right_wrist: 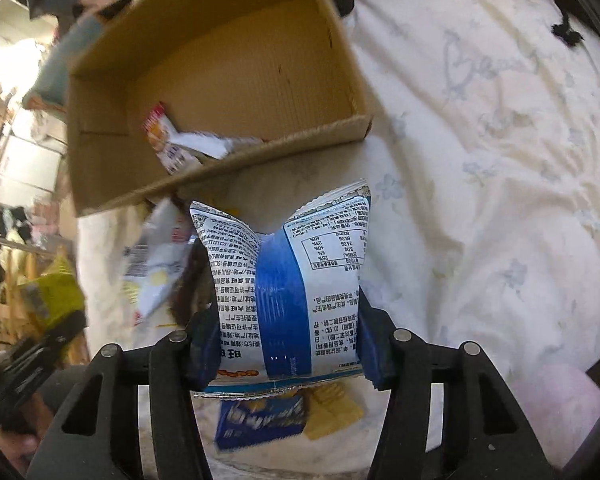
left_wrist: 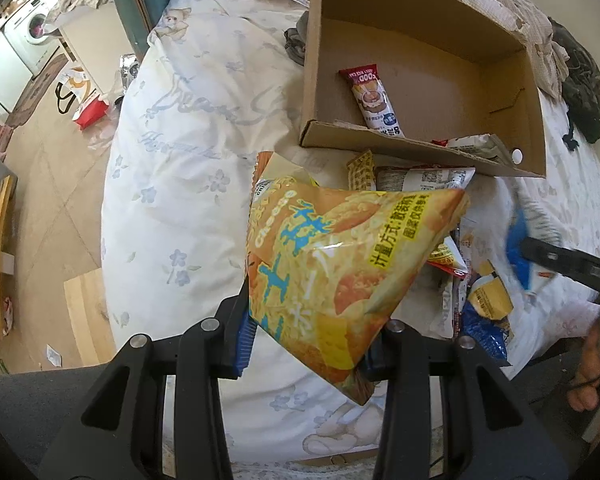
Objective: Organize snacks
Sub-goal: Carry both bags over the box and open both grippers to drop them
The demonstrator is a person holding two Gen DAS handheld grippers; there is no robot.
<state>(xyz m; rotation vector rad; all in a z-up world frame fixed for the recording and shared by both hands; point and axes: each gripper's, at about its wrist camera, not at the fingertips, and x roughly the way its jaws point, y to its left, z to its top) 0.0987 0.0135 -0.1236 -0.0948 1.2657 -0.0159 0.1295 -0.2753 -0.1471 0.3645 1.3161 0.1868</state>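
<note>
My left gripper (left_wrist: pixel 306 344) is shut on a yellow cheese snack bag (left_wrist: pixel 340 264) and holds it above the bed, in front of the cardboard box (left_wrist: pixel 420 148). The box holds a slim maroon-and-white snack pack (left_wrist: pixel 374 98). My right gripper (right_wrist: pixel 286 344) is shut on a blue-and-white snack bag (right_wrist: pixel 288 276), held just short of the box's near wall (right_wrist: pixel 220 172). That gripper's finger shows in the left wrist view (left_wrist: pixel 568 266). A pile of loose snack packs (left_wrist: pixel 472 292) lies on the bed below.
The white floral quilt (left_wrist: pixel 180 200) covers the bed. The bed's left edge drops to a tiled floor (left_wrist: pixel 52 184) with a wooden board and bags. A dark garment (left_wrist: pixel 580 92) lies to the right of the box. A blue pack and crackers (right_wrist: pixel 260 420) lie under my right gripper.
</note>
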